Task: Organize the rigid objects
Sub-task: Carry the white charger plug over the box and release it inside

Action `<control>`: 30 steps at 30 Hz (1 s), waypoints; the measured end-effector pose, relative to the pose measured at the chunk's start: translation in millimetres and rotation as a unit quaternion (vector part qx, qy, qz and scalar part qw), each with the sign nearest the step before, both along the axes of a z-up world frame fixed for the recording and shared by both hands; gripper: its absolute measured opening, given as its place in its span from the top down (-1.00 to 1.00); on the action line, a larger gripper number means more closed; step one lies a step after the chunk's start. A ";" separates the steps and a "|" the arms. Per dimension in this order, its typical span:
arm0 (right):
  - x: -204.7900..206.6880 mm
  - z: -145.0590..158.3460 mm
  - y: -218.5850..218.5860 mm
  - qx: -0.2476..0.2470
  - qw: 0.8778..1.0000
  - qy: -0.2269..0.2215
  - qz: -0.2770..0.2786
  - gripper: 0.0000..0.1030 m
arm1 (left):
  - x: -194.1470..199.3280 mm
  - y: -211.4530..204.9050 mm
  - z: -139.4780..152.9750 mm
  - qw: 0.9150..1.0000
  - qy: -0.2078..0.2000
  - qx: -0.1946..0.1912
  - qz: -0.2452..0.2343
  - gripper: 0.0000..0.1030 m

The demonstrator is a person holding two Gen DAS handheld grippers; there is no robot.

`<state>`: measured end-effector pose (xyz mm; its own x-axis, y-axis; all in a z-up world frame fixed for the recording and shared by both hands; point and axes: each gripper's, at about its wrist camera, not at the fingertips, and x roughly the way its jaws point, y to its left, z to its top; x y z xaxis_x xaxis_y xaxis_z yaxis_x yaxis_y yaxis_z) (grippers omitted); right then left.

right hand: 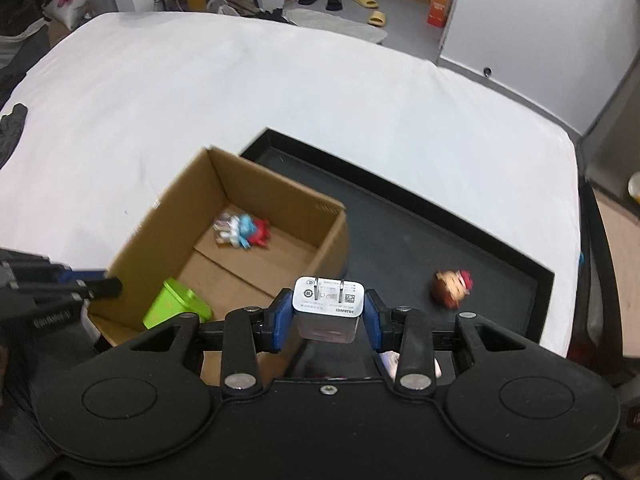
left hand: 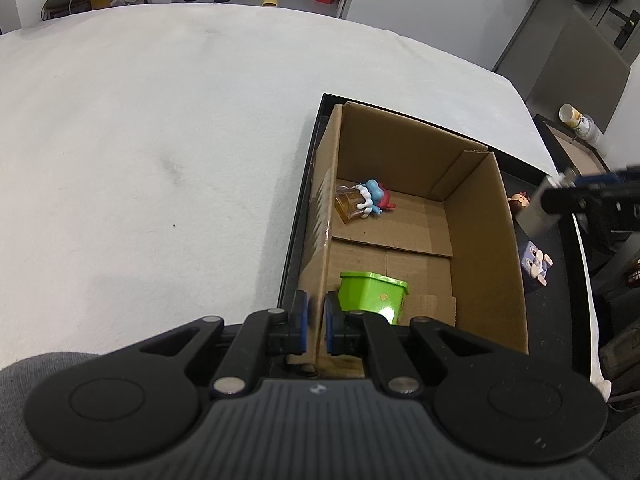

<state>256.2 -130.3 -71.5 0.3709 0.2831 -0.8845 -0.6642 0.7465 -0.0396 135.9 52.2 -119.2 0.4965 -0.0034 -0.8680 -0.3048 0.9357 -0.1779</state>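
- The white tabletop (right hand: 280, 92) carries a black tray (right hand: 400, 240) near its right edge.
- An open cardboard box (left hand: 476, 240) stands in the tray's left part.
- The left gripper (left hand: 316, 320) has its fingers narrowed onto the box's near left wall, one pad on each side.
- The right gripper (right hand: 329, 316), above the tray just right of the box, holds a white charger plug (right hand: 328, 310) between its fingers, prongs pointing away.
- A green bin (left hand: 372, 296) lies in the box's near corner.
- A blue and red figurine (left hand: 374, 196) lies at the box's far end against a small glass bottle (left hand: 350, 204).
- A cube-shaped toy (left hand: 534, 266) and a round-headed figurine (right hand: 452, 284) lie on the tray outside the box.
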 end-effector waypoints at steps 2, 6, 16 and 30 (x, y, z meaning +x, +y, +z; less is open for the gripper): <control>0.5 2.8 10.6 0.000 1.000 -0.002 0.009 0.28 | -0.3 0.6 -0.2 1.000 -0.001 -0.001 -0.002 0.86; -1.1 2.5 29.7 -0.004 1.000 -0.002 0.025 0.28 | 0.6 1.1 -0.1 1.000 0.000 -0.002 -0.005 0.86; 1.7 -14.5 56.2 -0.024 0.999 0.014 0.041 0.28 | 0.9 1.0 -0.4 1.000 0.000 -0.002 -0.009 0.86; 11.4 -24.3 55.2 -0.019 1.000 0.004 0.009 0.21 | 0.6 0.4 -1.1 1.000 0.001 -0.005 -0.005 0.85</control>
<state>267.6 -75.1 -95.8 0.3590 0.2553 -0.8978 -0.6779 0.7324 -0.0628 136.6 52.6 -120.3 0.4941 -0.0174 -0.8692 -0.2964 0.9365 -0.1872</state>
